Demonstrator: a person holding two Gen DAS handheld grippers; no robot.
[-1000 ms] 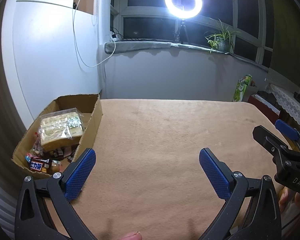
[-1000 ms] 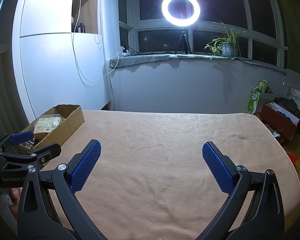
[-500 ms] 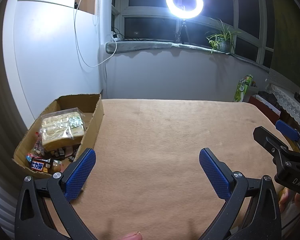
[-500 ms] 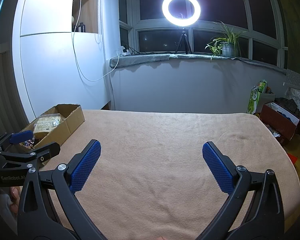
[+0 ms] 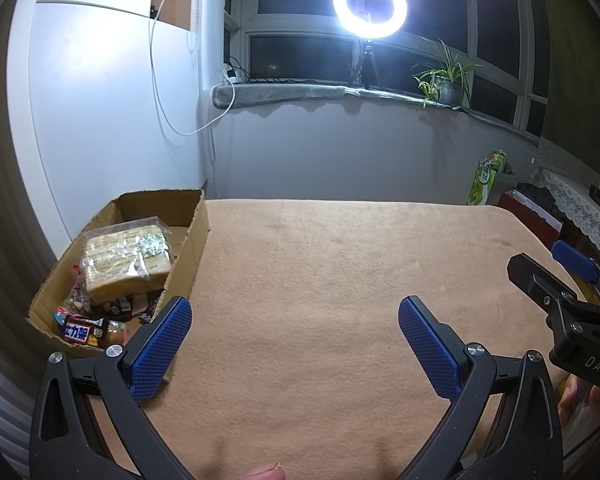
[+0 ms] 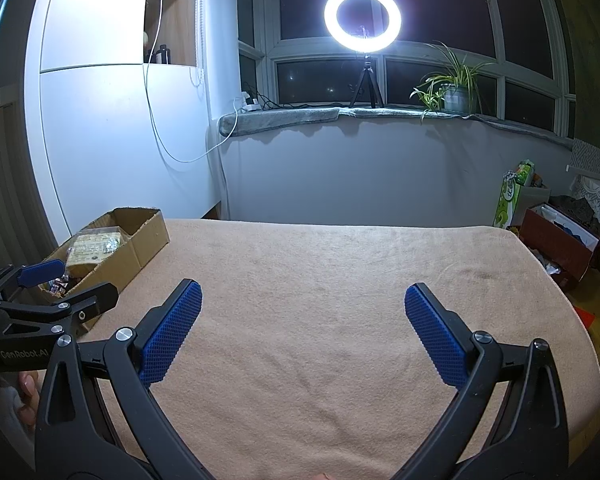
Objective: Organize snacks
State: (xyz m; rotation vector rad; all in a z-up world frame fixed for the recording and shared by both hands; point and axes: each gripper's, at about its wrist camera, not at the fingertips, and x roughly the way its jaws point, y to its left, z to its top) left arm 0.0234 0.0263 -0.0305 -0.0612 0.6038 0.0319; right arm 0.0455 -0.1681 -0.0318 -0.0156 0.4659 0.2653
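A cardboard box stands at the table's left edge. Inside it lie a clear bag of sliced bread, a dark chocolate bar wrapper and small sweets. My left gripper hovers open over the tan cloth, its left finger close to the box's near corner, nothing between the pads. In the right wrist view the box sits far left, and my right gripper is open and empty above the middle of the table. Each gripper shows at the edge of the other's view.
The tan cloth-covered table stretches to a grey wall. A ring light on a tripod and a potted plant stand on the window sill. A green pack and a red box sit off the right side.
The left wrist view has shifted slightly, so the box sits a little further right and nearer in it. Both grippers stay open and empty.
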